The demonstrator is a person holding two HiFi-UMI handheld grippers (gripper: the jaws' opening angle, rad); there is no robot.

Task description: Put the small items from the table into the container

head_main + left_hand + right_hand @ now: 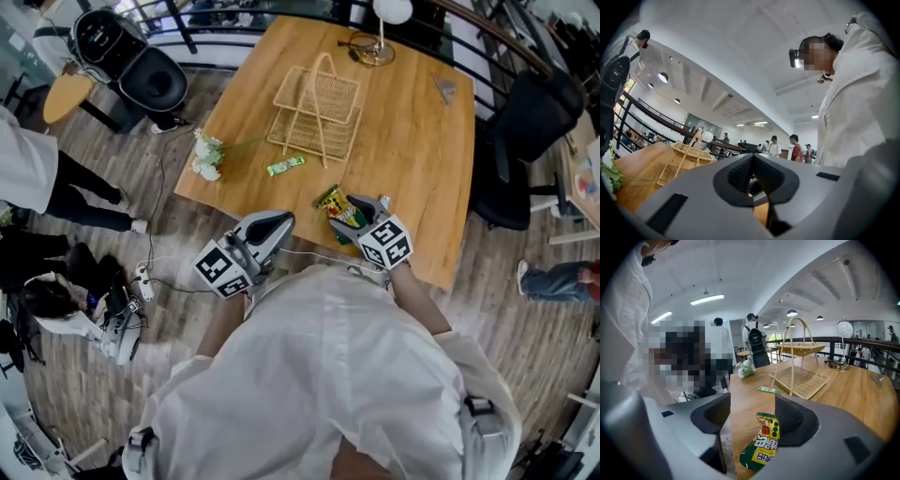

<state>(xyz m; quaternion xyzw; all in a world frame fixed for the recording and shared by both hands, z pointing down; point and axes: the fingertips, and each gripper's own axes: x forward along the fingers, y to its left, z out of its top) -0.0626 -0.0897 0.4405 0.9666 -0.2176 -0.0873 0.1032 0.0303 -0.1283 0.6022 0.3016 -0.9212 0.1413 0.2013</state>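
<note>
The right claw (752,416) stands released, its jaws apart with the yellow-and-green snack packet (766,441) between them; the pads do not appear to press on it yet. The packet lies flat on the bench (412,141) close to the near edge, a little right of that edge's middle, well apart from the two-tier wicker basket (314,136) that stands toward the far side. It looks like a light, crinkly foil pouch: soft, easily crushed and probably slippery, with little body to resist the pads. A hold across its narrow width near the middle, or on a sealed end where the film is flat and stiffer, seems safest; a pinch at a loose corner would likely let it swing or slide out. A small green stick packet (285,166) lies nearer the basket, toward the left edge, and should handle much the same. The left claw (753,176) is clenched on nothing, held off the near edge by the person's body.
</note>
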